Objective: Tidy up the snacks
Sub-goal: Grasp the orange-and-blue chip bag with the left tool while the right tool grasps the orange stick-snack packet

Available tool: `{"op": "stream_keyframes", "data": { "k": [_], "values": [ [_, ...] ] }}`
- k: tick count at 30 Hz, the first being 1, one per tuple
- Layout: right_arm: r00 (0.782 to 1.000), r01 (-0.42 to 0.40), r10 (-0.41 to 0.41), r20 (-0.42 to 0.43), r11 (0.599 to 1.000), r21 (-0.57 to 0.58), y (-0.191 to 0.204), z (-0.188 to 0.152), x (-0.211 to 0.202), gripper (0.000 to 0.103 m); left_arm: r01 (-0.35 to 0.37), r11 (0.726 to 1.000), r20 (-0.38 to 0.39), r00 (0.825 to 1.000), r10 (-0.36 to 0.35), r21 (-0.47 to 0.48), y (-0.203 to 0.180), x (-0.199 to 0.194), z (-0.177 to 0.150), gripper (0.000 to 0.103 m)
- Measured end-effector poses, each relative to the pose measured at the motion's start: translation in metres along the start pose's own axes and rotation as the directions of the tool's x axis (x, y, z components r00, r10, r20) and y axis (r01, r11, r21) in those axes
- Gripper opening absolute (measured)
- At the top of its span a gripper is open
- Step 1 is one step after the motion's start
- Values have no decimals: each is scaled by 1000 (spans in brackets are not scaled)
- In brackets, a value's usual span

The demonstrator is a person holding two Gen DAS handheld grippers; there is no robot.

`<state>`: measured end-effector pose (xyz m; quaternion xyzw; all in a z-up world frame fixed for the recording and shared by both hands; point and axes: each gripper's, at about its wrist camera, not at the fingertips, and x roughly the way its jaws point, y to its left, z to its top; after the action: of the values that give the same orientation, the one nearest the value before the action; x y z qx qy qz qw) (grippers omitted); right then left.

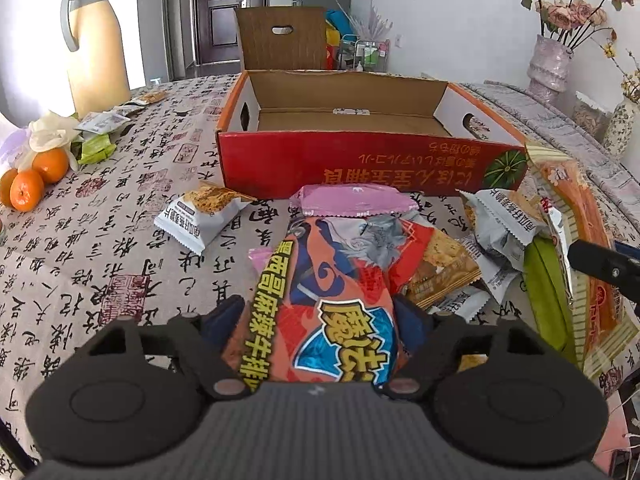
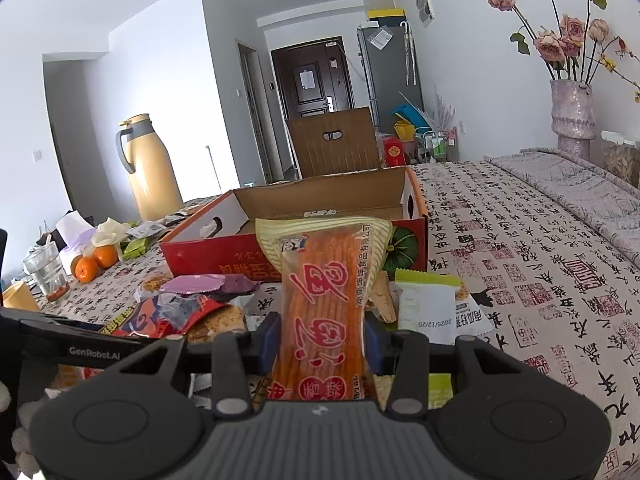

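Observation:
A red-orange snack bag (image 1: 332, 280) with a yellow strip lies on the snack pile in front of the open red cardboard box (image 1: 360, 160). My left gripper (image 1: 320, 316) is closed around its near end, with both pads against its sides. The same bag (image 2: 168, 316) shows at lower left in the right wrist view. My right gripper (image 2: 322, 336) is shut on a long orange spicy-strip packet (image 2: 324, 300) and holds it upright, off the table, just before the box (image 2: 224, 256). That packet (image 1: 588, 240) also appears at the right edge of the left wrist view.
Loose snacks crowd the calligraphy tablecloth: a pink packet (image 1: 352, 200), grey-white cracker packs (image 1: 200, 216), a green-and-white sachet (image 2: 428, 300). A yellow thermos (image 1: 96, 48), oranges (image 1: 36, 180) and a glass (image 2: 46, 272) stand left; a vase of roses (image 2: 572, 116) stands right.

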<state>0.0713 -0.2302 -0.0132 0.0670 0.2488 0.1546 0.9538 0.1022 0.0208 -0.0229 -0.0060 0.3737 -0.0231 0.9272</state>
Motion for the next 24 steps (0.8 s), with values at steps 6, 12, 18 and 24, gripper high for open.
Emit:
{"op": "stream_keyframes", "data": {
  "k": [6,12,18,24],
  "values": [
    [1000,-1,1,-3,1000,2,1,0,0,42,21,1000,21,1000,-21,-4,1,-6,1,63],
    [1000,-3,3,-3,1000,-1,2,-1,-1,42,31,1000,56,998,-31,-3,1,-17,1,51],
    [1000,-9,9,-5,1000,-3,4,-1,-1,42,35,999,91,995,-34,-1,3,-28,4,21],
    [1000,-16,16,-6,1000,-7,5,-2,0,42,28,999,65,998,-25,-46,9,-23,5,57]
  ]
}}
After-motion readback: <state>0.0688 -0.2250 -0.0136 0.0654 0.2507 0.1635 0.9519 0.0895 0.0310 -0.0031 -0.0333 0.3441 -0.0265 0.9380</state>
